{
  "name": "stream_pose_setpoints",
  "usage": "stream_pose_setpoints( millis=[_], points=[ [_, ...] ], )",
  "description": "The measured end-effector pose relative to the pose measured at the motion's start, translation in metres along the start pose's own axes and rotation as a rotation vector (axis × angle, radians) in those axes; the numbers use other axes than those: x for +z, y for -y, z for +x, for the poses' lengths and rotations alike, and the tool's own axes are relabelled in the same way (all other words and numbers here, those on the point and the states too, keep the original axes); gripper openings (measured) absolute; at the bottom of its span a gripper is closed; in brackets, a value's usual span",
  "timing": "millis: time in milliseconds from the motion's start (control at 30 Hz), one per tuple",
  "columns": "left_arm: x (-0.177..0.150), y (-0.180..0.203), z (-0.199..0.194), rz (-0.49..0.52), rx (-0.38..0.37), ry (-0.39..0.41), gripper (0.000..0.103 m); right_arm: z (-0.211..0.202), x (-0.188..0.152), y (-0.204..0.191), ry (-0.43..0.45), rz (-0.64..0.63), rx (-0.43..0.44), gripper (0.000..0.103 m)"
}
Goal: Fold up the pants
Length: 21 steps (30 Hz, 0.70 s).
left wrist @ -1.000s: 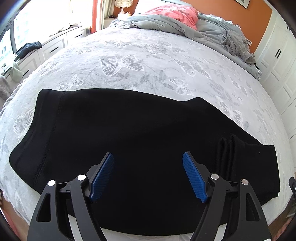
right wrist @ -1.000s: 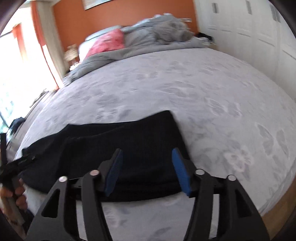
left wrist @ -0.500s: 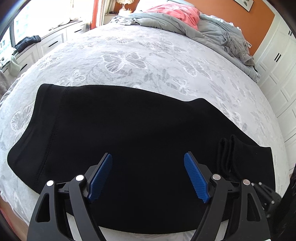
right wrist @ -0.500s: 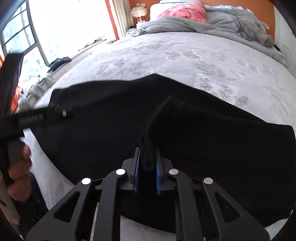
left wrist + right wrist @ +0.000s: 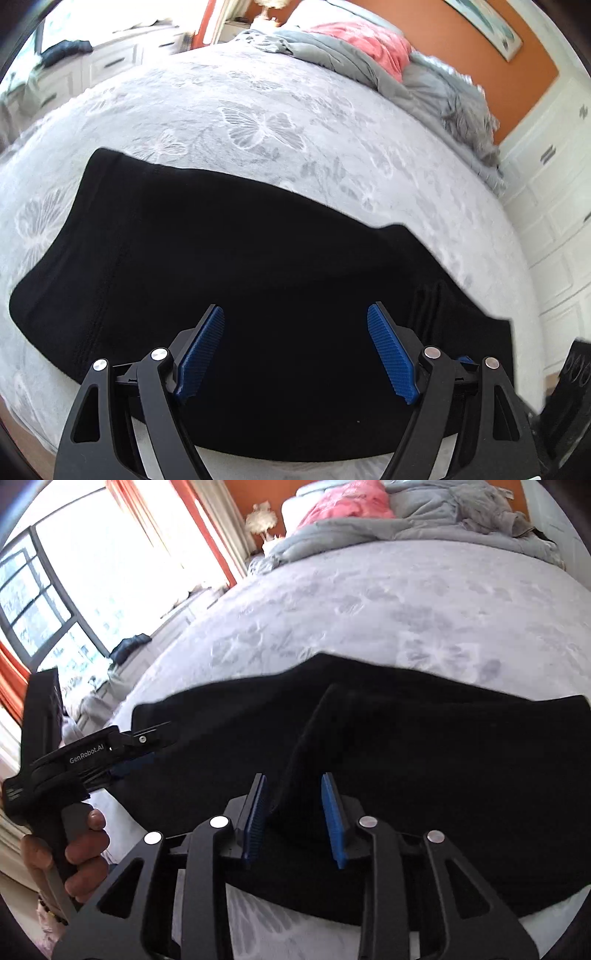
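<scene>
A raised fold of the black pants (image 5: 406, 760) is flanked, unpressed, by the opening right gripper (image 5: 295, 812); the left gripper (image 5: 295, 350) is spread wide at lower centre.

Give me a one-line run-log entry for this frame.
task: fold pants | pants: black, flat on bed | left gripper: open, above pants | right gripper: opening, raised fold between pads

Butterfly-print bed (image 5: 258, 110) with black pants (image 5: 240, 258), rumpled grey duvet (image 5: 351, 62), pink pillow (image 5: 369, 40).
</scene>
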<state>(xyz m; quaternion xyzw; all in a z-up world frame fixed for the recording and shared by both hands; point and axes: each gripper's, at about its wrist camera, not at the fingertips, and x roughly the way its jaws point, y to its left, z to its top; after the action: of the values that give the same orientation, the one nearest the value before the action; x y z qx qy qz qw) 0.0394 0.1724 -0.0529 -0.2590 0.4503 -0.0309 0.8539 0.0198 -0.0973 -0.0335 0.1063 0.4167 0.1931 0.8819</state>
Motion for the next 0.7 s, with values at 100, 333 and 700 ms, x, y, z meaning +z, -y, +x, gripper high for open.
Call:
stream_pose_setpoints(
  millis=[100,333,700],
  points=[
    [-0.002,-0.062,-0.041,-0.256,-0.094,0.086,0.081,-0.046,0.002,0.016,0.094,-0.047,-0.147,0.065],
    [-0.029,-0.163,-0.069,-0.602,0.082,0.146,0.086,-0.091,-0.031,0.085,0.135,0.050,-0.298,0.070],
    [0.004,-0.126,-0.013,-0.451,0.076,0.036,0.015,-0.090,-0.077,0.140,0.172,0.233,-0.230,0.077]
  ],
)
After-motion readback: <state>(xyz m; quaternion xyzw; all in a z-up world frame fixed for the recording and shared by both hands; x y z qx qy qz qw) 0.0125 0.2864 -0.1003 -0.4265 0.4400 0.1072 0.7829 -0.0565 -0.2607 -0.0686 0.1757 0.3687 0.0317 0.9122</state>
